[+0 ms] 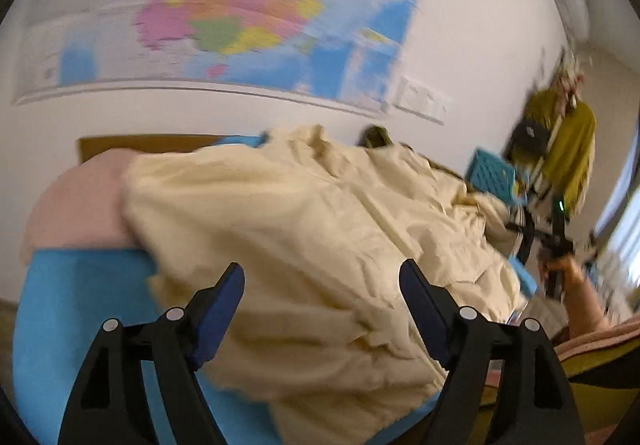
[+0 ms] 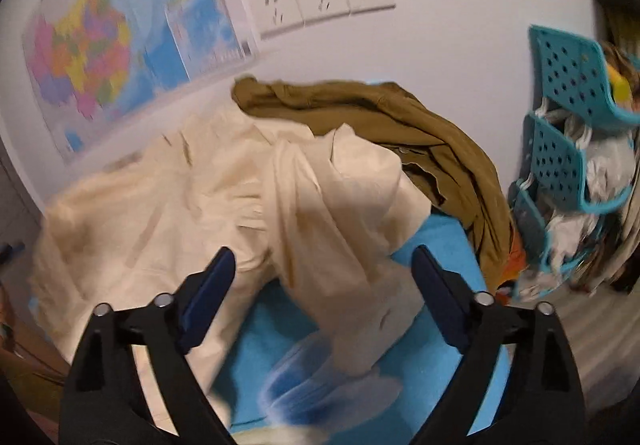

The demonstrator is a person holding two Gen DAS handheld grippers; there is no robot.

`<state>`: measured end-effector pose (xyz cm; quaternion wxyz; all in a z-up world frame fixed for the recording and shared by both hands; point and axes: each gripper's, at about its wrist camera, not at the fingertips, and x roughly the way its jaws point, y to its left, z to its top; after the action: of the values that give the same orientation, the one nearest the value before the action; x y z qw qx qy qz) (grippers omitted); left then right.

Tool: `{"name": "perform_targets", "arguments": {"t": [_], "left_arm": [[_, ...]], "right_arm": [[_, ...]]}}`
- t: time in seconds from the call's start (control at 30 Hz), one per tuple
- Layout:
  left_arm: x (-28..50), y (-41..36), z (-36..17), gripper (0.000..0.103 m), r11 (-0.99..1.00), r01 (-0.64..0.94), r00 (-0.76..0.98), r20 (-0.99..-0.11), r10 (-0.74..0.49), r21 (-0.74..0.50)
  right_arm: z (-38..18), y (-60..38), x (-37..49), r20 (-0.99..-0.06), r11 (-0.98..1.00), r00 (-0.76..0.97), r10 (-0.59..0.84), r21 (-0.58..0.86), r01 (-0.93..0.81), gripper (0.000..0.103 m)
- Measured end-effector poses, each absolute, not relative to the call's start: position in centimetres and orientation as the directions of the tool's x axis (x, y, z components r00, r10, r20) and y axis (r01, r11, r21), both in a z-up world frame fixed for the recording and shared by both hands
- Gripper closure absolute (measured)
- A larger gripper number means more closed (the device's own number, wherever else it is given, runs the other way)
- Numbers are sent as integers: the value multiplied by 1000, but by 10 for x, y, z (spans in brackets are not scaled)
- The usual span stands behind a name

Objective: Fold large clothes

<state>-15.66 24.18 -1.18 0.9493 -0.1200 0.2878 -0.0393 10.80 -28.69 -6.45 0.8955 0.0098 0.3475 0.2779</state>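
While both of your hands hang above the work surface, your left gripper stands released, its dark blue pads spread apart with nothing pressed between them, the large cream-coloured cloth garment lying rumpled below and beyond it. That garment is spread over a bright blue cover on the desk, with a soft pink cloth touching its far left edge. From your right wrist view, your right gripper is likewise released, pads apart and empty, poised over a twisted fold of the same cream garment where it drapes down onto the blue cover. Behind the cream garment, against the white wall, lies a crumpled olive-brown cloth garment, touching it along the far side. To the right stands a stack of teal perforated plastic baskets holding pale items too blurred to identify. A colourful wall map hangs above the desk, with a white row of wall sockets just beside it. In the left wrist view, your right hand shows at the far right edge, holding its black gripper frame.
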Motion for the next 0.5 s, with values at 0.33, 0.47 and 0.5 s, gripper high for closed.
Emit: {"name": "perform_targets", "arguments": {"t": [0.33, 0.47, 0.5], "left_arm": [[-74, 208, -11, 27, 958, 185, 765, -580, -281, -220], [-47, 205, -3, 27, 932, 259, 747, -558, -360, -255], [-42, 205, -1, 27, 924, 275, 745, -549, -380, -265]], "right_arm": [[78, -292, 85, -377, 560, 421, 825, 453, -693, 93], [115, -243, 61, -320, 400, 273, 907, 459, -793, 95], [119, -224, 57, -300, 334, 207, 931, 476, -813, 101]]}}
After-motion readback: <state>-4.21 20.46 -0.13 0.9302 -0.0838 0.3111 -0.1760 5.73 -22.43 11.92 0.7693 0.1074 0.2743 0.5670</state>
